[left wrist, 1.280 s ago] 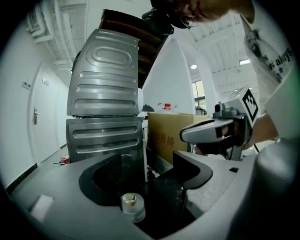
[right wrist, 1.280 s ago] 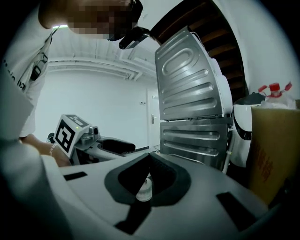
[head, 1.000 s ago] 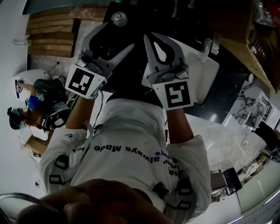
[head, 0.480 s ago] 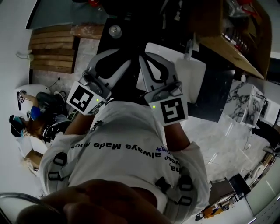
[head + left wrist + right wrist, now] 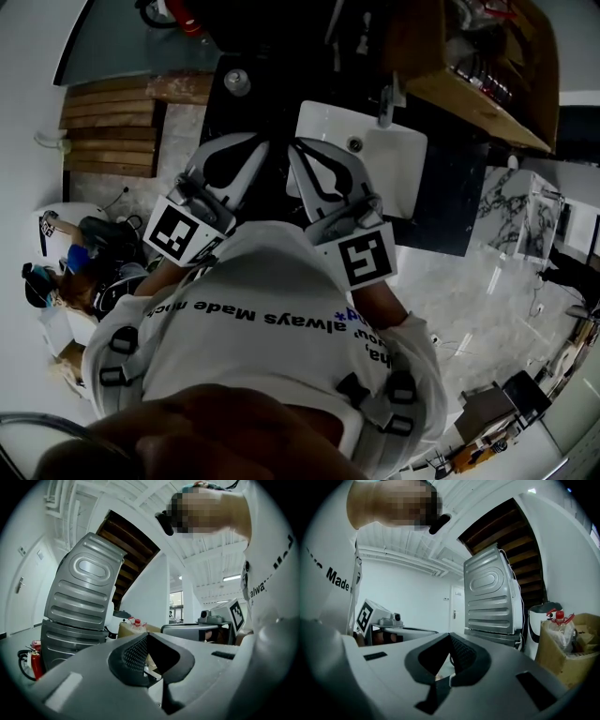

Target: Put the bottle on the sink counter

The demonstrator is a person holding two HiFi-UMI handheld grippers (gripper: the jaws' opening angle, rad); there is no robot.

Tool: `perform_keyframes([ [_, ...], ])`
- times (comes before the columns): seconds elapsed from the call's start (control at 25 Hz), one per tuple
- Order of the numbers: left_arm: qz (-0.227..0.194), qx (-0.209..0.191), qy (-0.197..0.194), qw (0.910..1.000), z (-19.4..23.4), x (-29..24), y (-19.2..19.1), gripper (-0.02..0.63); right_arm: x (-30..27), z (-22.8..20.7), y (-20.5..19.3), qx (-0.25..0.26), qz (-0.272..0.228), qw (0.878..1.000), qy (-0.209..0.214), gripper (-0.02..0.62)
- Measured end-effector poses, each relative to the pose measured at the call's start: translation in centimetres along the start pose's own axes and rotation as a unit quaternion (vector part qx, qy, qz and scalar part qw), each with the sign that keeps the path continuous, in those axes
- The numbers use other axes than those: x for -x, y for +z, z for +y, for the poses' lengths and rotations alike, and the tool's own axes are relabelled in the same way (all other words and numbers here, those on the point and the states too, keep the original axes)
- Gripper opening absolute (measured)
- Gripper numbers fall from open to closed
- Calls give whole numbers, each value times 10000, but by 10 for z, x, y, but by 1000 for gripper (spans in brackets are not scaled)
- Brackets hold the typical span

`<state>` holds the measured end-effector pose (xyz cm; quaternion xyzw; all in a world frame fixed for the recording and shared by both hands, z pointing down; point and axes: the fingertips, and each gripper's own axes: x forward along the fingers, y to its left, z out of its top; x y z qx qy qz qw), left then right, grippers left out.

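A bottle (image 5: 236,82) with a round pale top stands on the dark sink counter (image 5: 253,103), left of the white basin (image 5: 375,164). My left gripper (image 5: 262,144) and right gripper (image 5: 294,147) are raised side by side in front of the person's white shirt, below the basin and apart from the bottle. In the left gripper view the left gripper (image 5: 148,635) has its jaws closed together with nothing between them. The right gripper (image 5: 450,636) is shut and empty too.
A faucet (image 5: 386,97) stands at the basin's far edge. A cardboard box (image 5: 469,56) of clutter sits at the upper right, with a red-capped bottle (image 5: 559,618) in it. A grey washing machine (image 5: 84,592) and wooden stairs (image 5: 108,127) are to the left.
The left gripper's jaws have closed. Both grippers sit lower in the head view, and the basin and counter have slid further into the picture.
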<state>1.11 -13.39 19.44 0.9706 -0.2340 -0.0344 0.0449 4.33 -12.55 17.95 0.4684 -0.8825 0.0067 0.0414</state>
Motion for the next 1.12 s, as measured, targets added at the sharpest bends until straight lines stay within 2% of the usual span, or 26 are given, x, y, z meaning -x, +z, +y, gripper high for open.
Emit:
perform_keyframes([
  [0.4,-10,-84,-112,9999,-6,-2,1,3,2,8,7,119,-94,9999,-4,3],
  [0.56,132,45,-80,9999,-9,-2,2,3,2,9,8,138,-75,9999,1,3],
  [0.72,2,-58,-116,9999,-8,0,3,3,2,9,8,131,-79,9999,-1,4],
  [1.12,62,-78,-127,9999,-8,0,-1,3,2,8,8,160,-110,9998,15,3],
])
